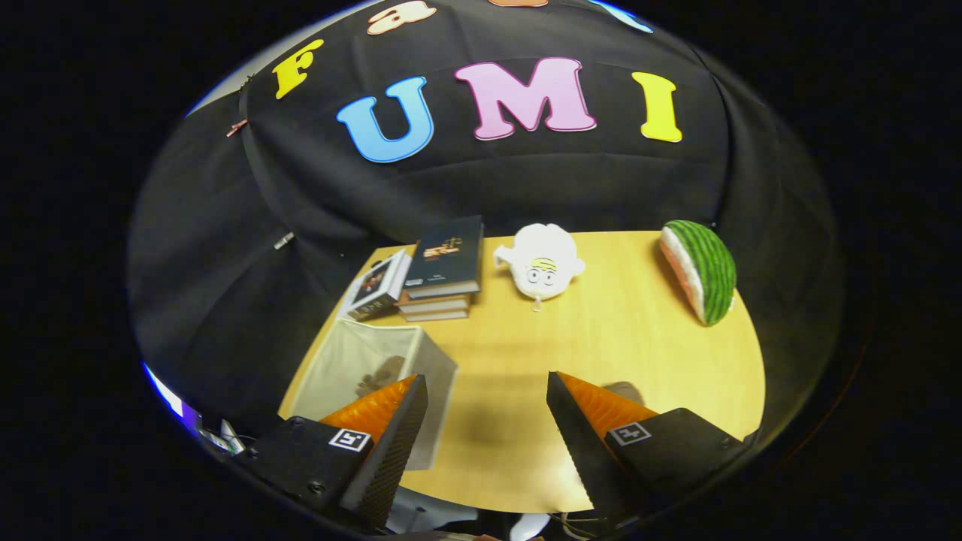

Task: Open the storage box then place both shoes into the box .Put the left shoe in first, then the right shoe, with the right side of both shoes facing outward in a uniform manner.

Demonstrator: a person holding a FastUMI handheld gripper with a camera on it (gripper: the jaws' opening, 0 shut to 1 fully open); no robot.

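Observation:
A translucent whitish storage box [372, 368] stands on the wooden table [601, 338], just ahead of the left finger and partly hidden by it. A dark shape shows faintly through its wall; I cannot tell what it is. My gripper [487, 391] hovers above the table's near part, open, with bare tabletop between its fingers. A small brownish thing [625, 391] peeks out just behind the right finger.
Beyond the box lies a stack of books [443, 274] with another book [379, 285] leaning beside it. A white plush toy [543, 263] sits at the table's far middle. A watermelon-slice cushion [703, 270] rests at the far right.

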